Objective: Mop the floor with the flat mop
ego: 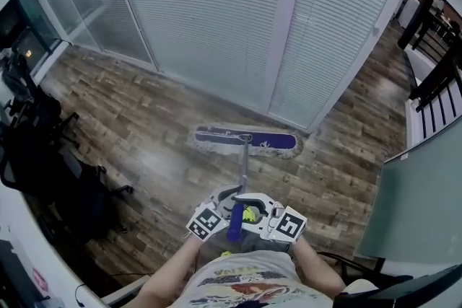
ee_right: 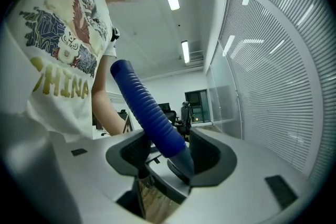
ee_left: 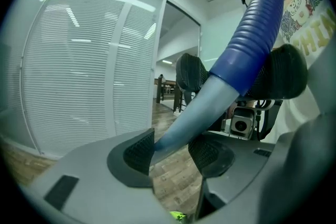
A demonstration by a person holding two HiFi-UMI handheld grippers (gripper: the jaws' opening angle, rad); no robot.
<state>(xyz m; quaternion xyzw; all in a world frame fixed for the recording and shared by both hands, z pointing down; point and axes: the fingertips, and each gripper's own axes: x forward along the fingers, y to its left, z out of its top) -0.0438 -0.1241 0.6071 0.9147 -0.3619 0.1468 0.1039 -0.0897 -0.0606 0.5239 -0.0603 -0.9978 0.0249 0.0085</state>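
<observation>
Presently we have both pairs of jaws clamped on the handle (ego: 244, 166). The left gripper (ee_left: 170, 150) pinches its pale shaft and the right gripper (ee_right: 167, 152) its blue ribbed grip just above. From our fingers the handle runs forward and down to the mop head (ego: 245, 141), which lies flat on the floor (ego: 144, 133), crosswise, near the blinds (ego: 216, 18). Our left gripper sits nearer the head.

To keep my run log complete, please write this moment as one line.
phase: mopping | left gripper: shut on mop handle | right gripper: shut on mop handle | mop head: flat on wood floor, near glass wall
</observation>
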